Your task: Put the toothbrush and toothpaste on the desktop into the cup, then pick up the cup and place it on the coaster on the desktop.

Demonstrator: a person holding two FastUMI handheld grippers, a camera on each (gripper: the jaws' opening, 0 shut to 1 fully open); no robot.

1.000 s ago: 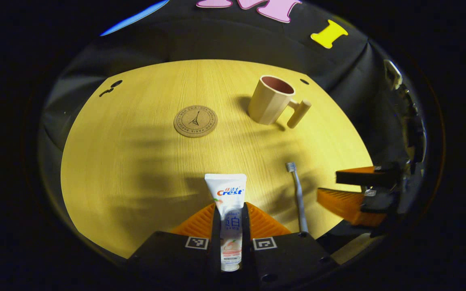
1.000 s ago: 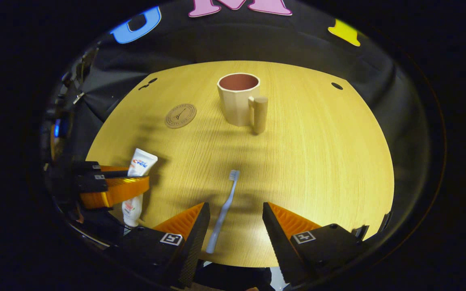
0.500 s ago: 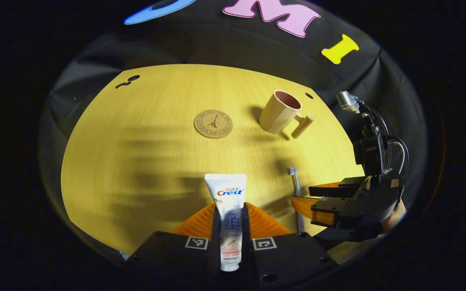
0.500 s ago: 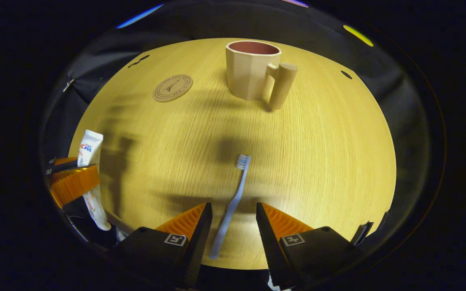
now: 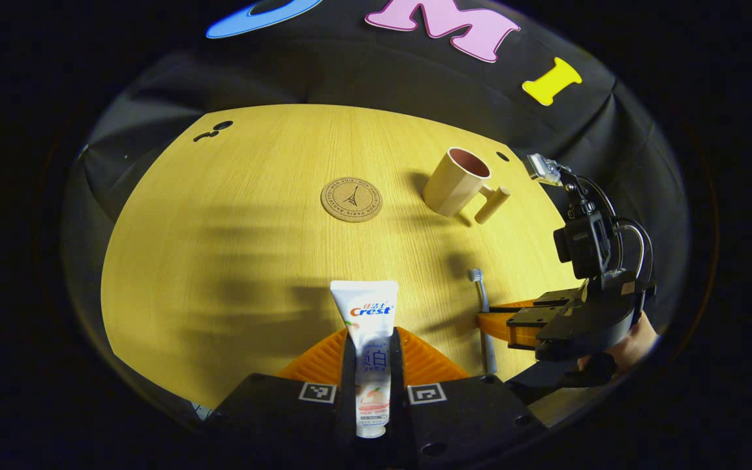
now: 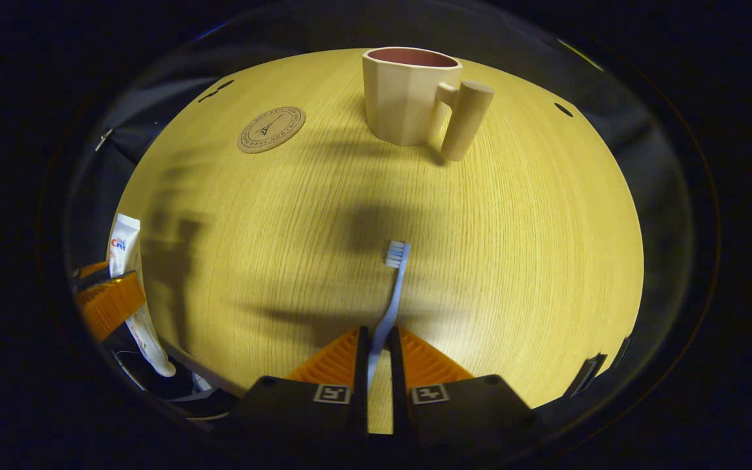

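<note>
The left gripper view sits at the near edge of the round wooden desktop (image 5: 232, 248), raised above it, looking forward and down along its own two fingers (image 5: 324, 356) toward the booth wall at the back. The right gripper view rides lower and closer to the wood — its fingers (image 6: 337, 359) nearly on the surface — and faces the same far side from a spot to the right. Both take in the coaster (image 5: 351, 200) (image 6: 271, 129), the cup (image 5: 457, 181) (image 6: 408, 94) and the desktop between. Each also catches the other gripper at its side: the right gripper (image 5: 513, 323) on the right, the left gripper (image 6: 108, 303) on the left.
</note>
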